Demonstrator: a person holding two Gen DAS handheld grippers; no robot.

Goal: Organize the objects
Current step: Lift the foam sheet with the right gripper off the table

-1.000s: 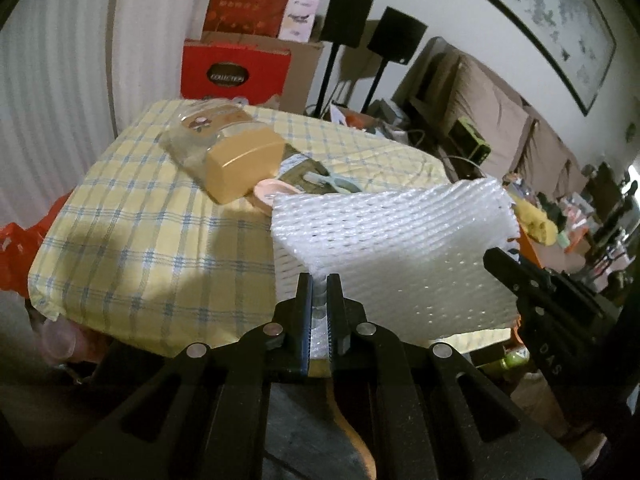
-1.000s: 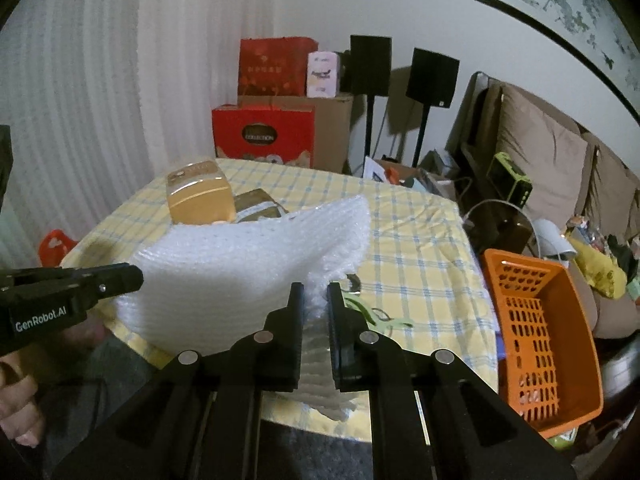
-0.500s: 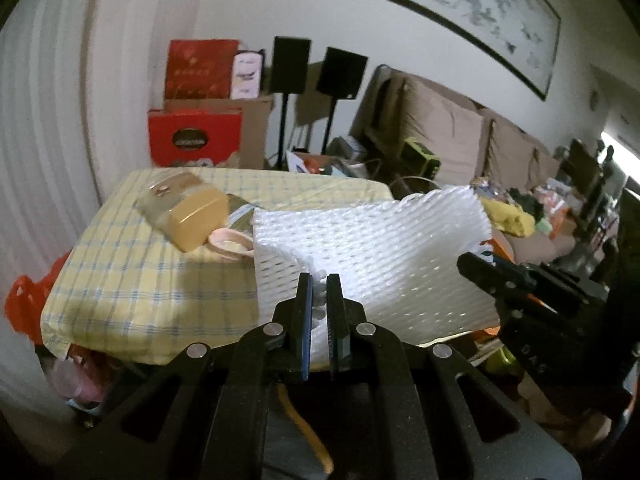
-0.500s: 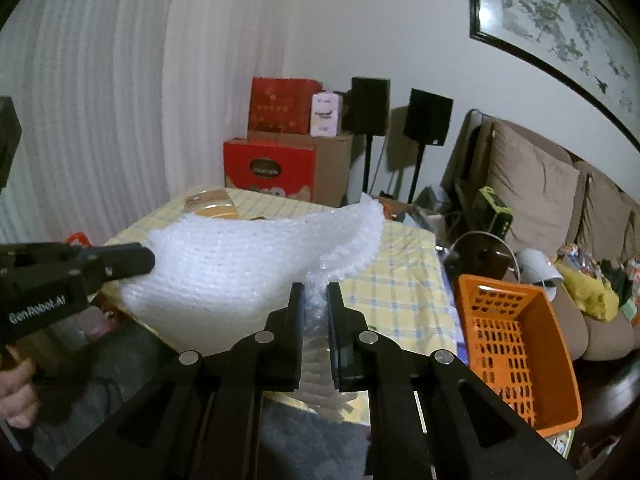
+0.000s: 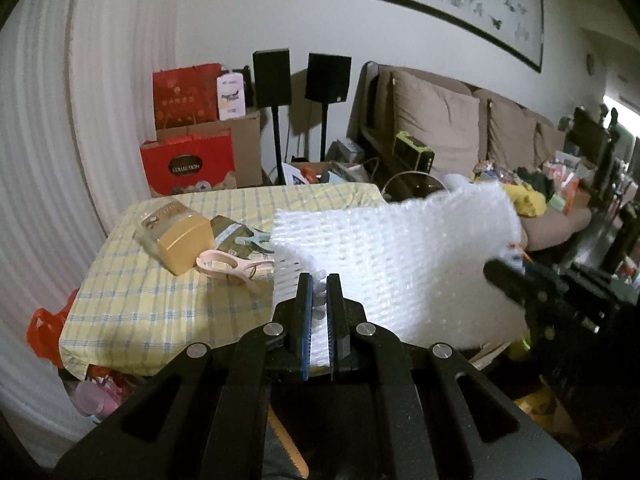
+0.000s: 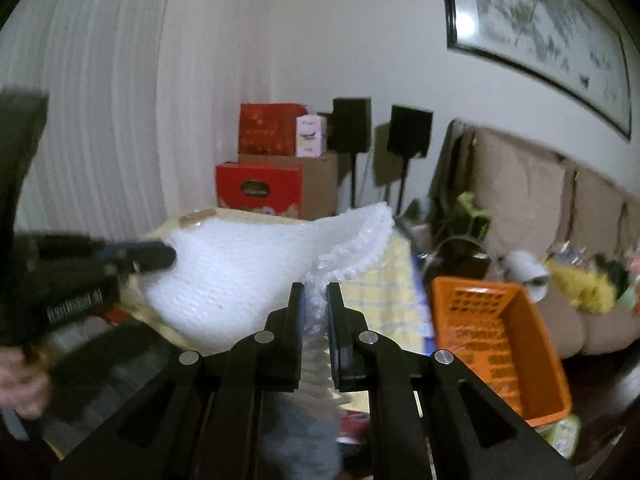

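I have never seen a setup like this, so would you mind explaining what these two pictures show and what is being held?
No robot here: a person holds a handheld two-finger gripper in each hand, each carrying a fisheye camera that looks along its fingers. One picture is from the left gripper, the other from the right gripper. Both are shut on one white bubble wrap sheet, held between them above the table with a yellow checked cloth. On the table lie a tan box and a pink clip. An orange basket sits to the right, beside the table.
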